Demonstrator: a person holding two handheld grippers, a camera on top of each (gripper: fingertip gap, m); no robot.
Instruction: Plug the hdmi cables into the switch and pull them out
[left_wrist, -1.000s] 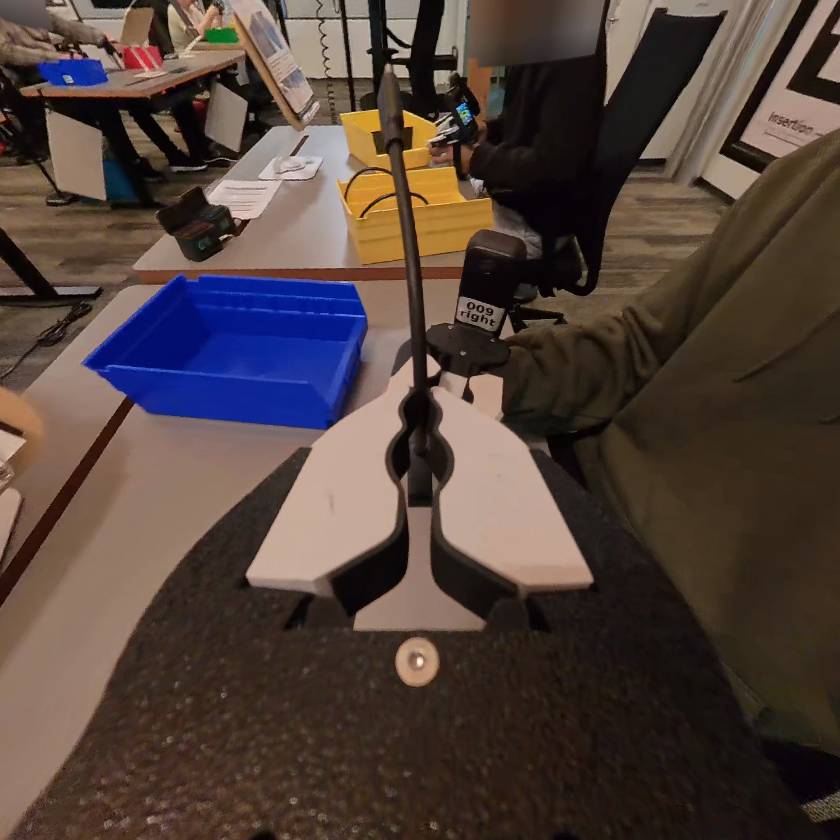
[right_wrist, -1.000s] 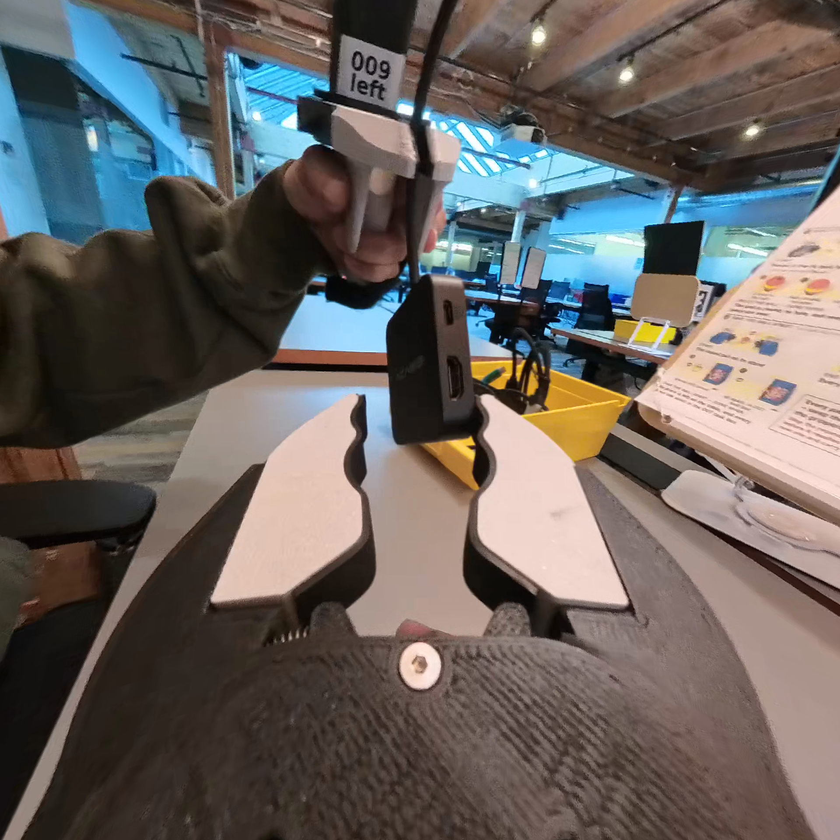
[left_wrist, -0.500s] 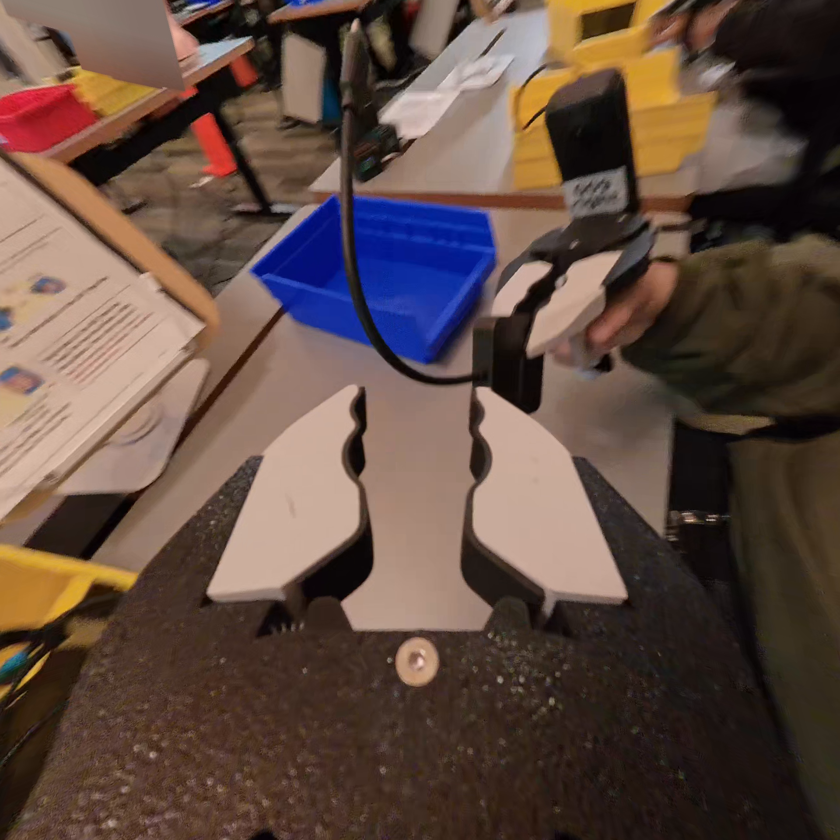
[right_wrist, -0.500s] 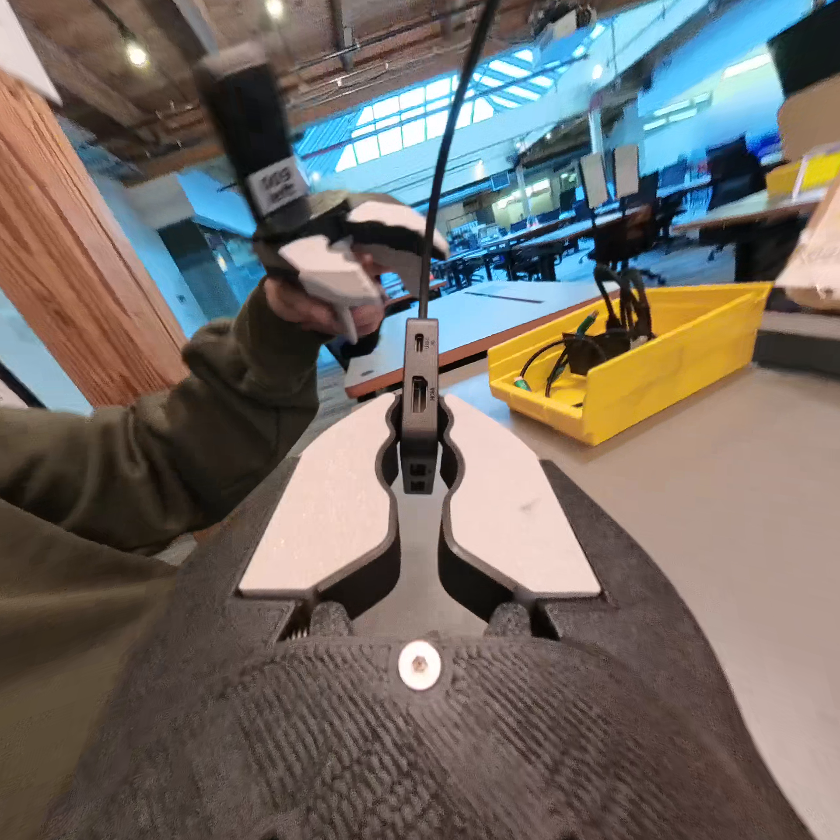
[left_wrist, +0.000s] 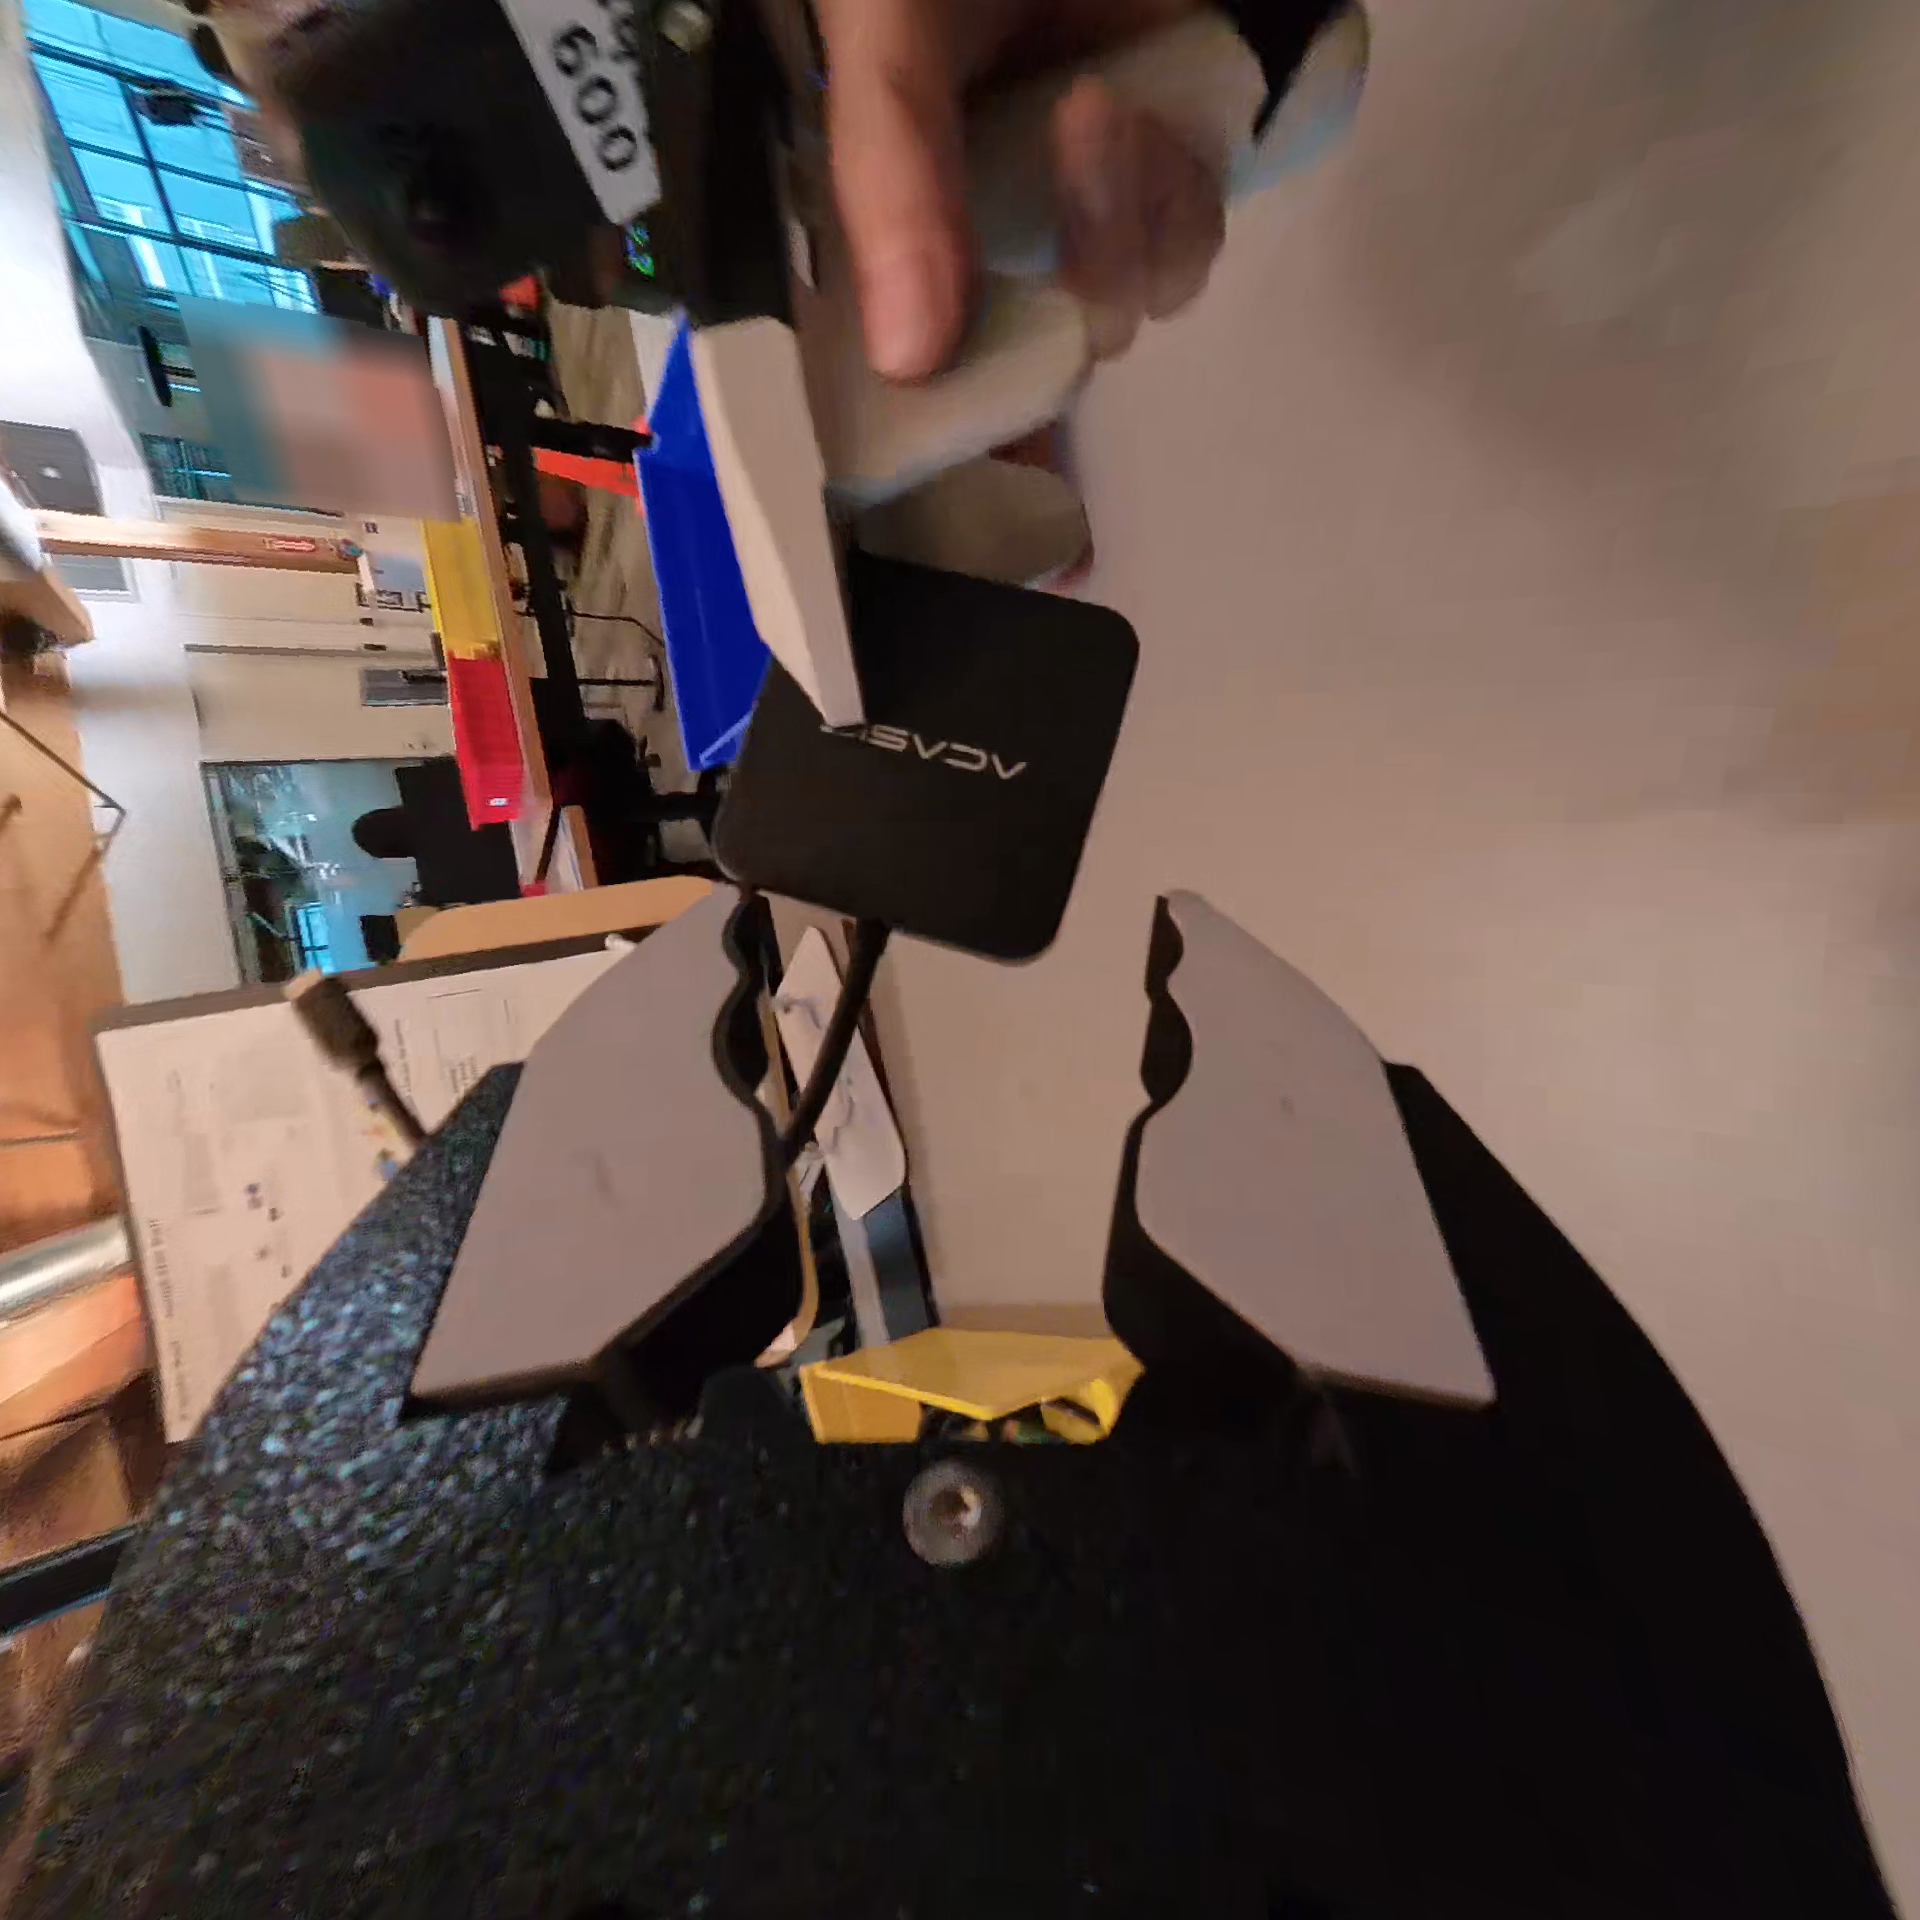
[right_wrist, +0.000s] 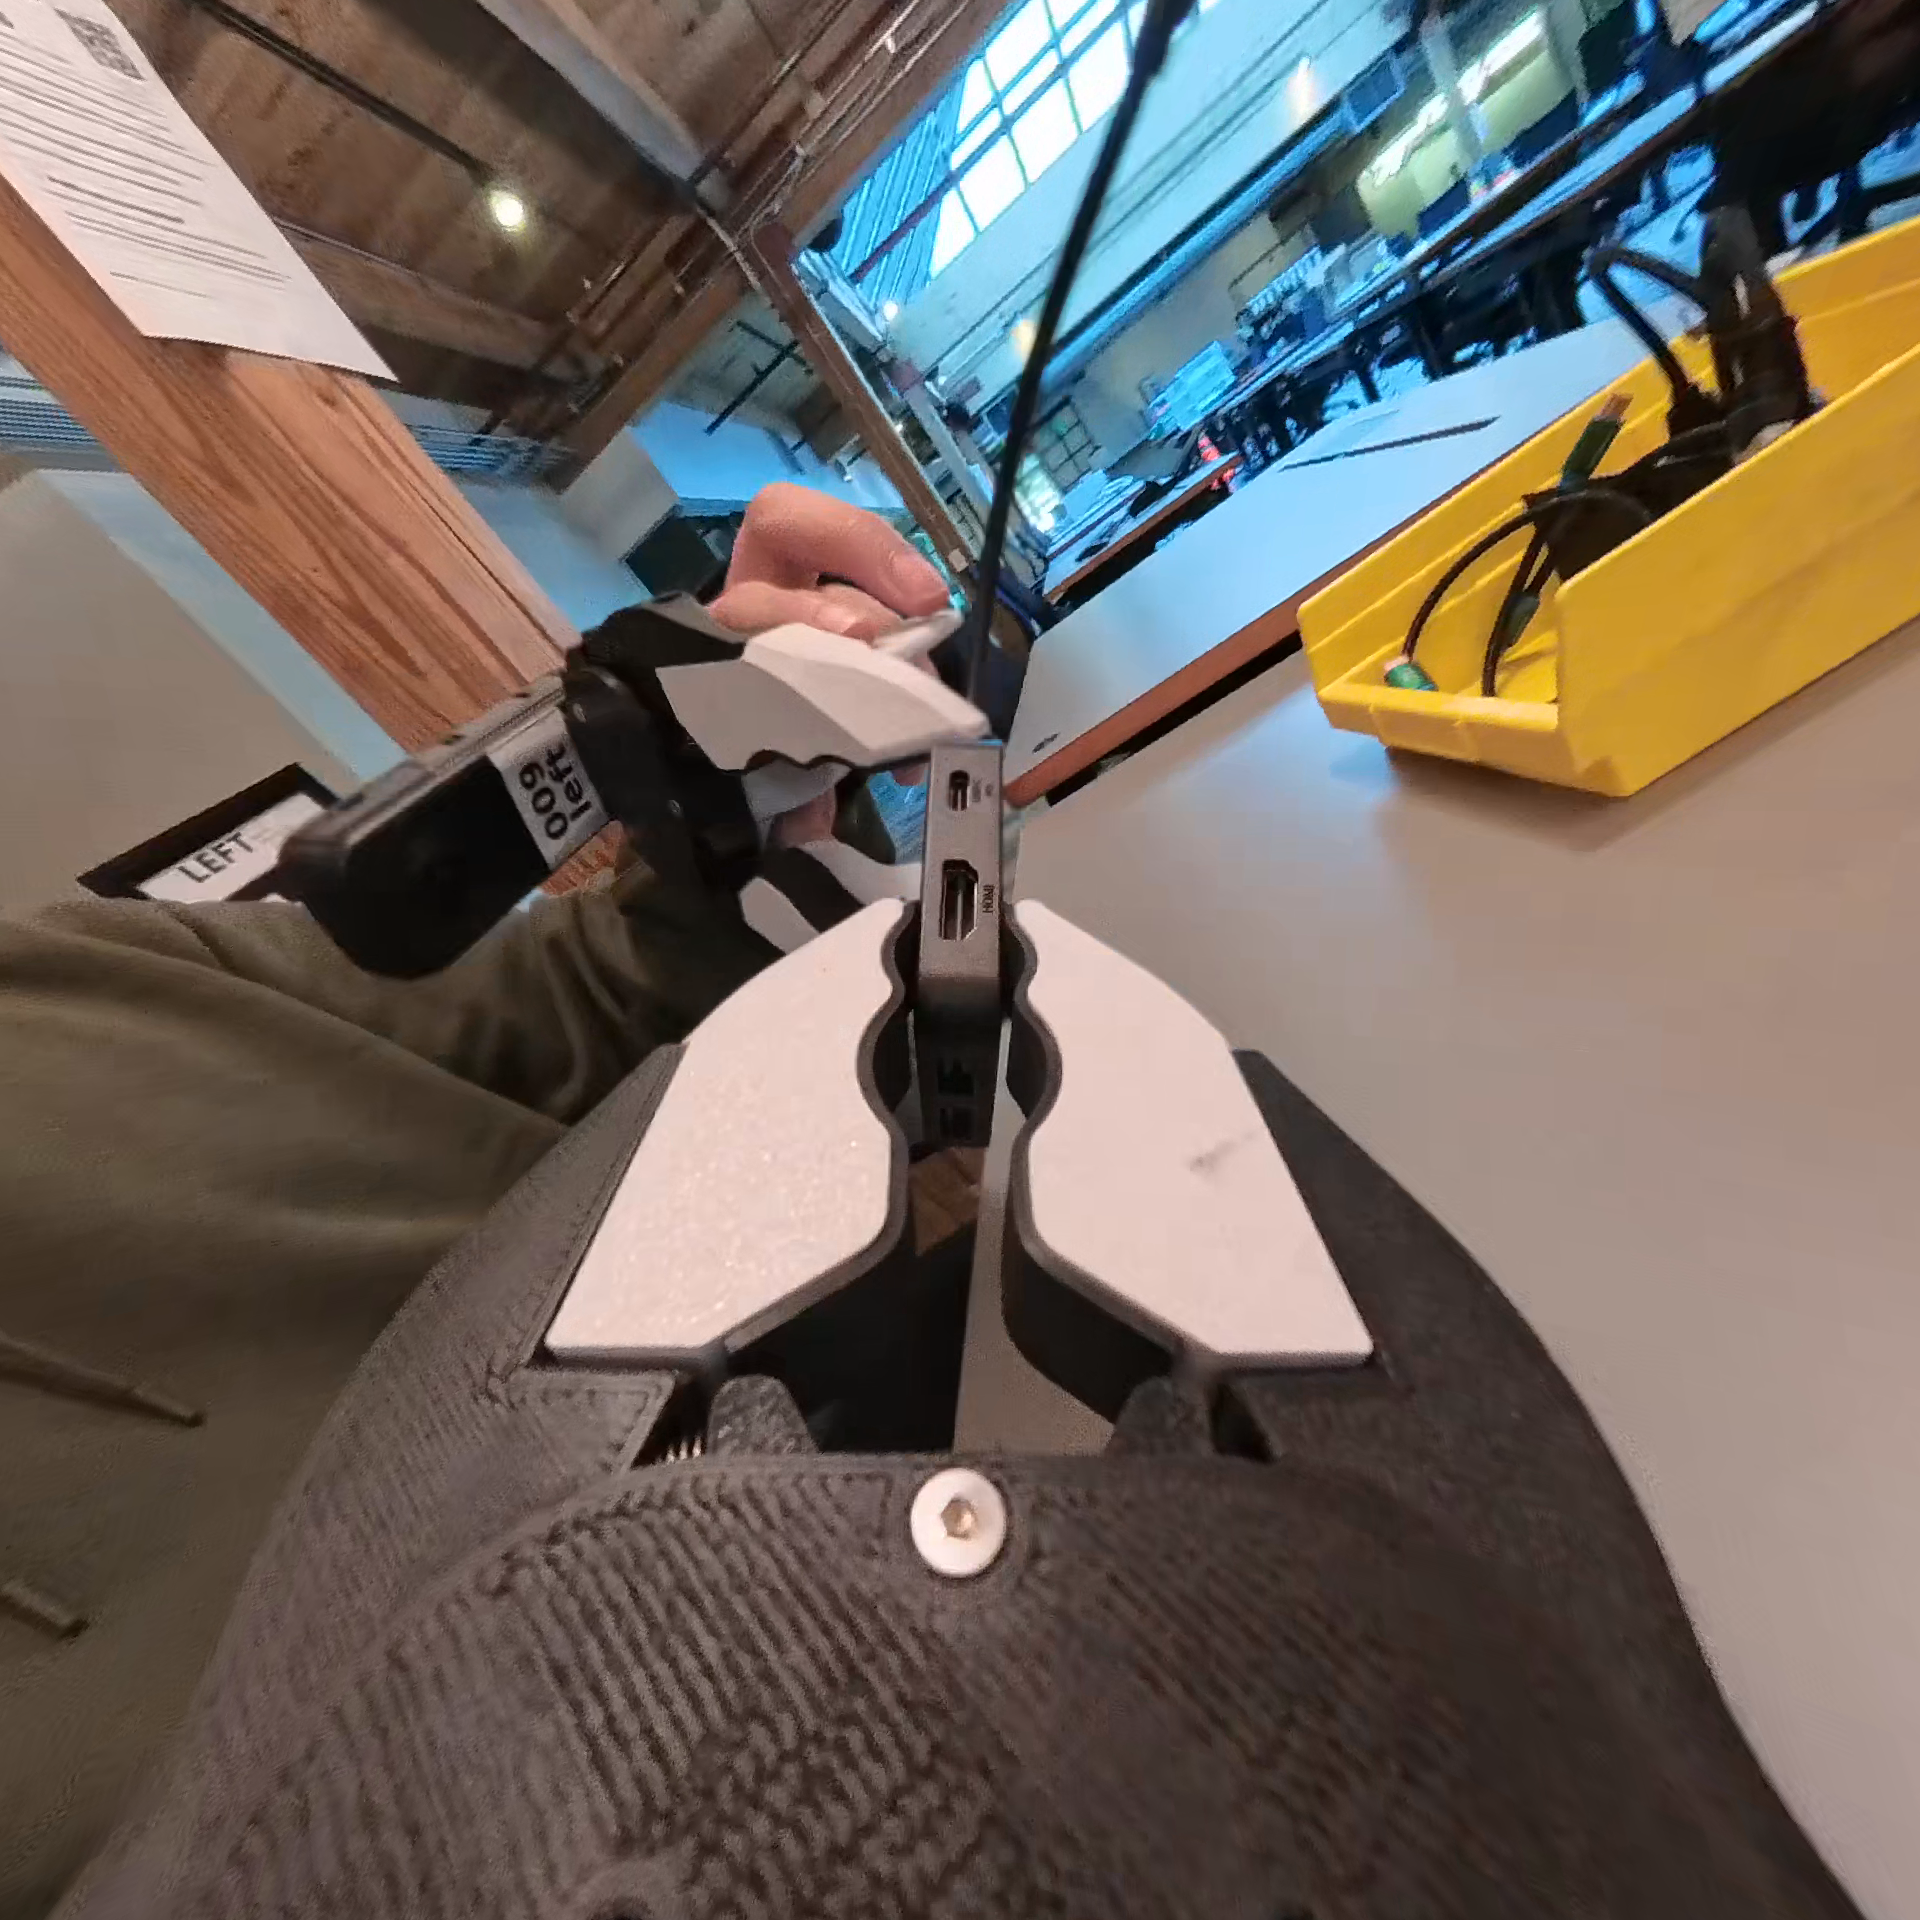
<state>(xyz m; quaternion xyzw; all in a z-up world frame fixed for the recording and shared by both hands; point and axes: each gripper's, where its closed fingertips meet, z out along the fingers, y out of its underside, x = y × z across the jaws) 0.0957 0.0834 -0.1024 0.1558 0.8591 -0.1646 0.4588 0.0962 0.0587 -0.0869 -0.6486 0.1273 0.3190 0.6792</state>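
The switch, a thin black box, is clamped edge-on between the closed fingers of the right hand-held gripper and held above the worktop. One HDMI port and a smaller port are seen facing the right wrist view, both empty. A black cable runs up from the top edge of the switch.

The left hand-held gripper is spread open and empty, just beside the switch's flat face, with the cable passing between its fingers.

Step in hand, as judged: the switch is being steadied so a plug can be brought in. No hdmi cable is plugged into the visible HDMI port yet. For a good insertion the switch should be kept rigid in the right grip with the port facing out and unobstructed. A plug should be taken by its body, not its cord, lined up square with the slot, then pushed straight. Slip of the thin box between the fingers is a likely risk.

The worktop is plain grey, matte, with a brown edge. A yellow bin holding loose cables is set on it, well apart. A blue bin is seen behind. The room is an open workshop with a wood pillar, exposed ceiling, big windows and rows of other tables.
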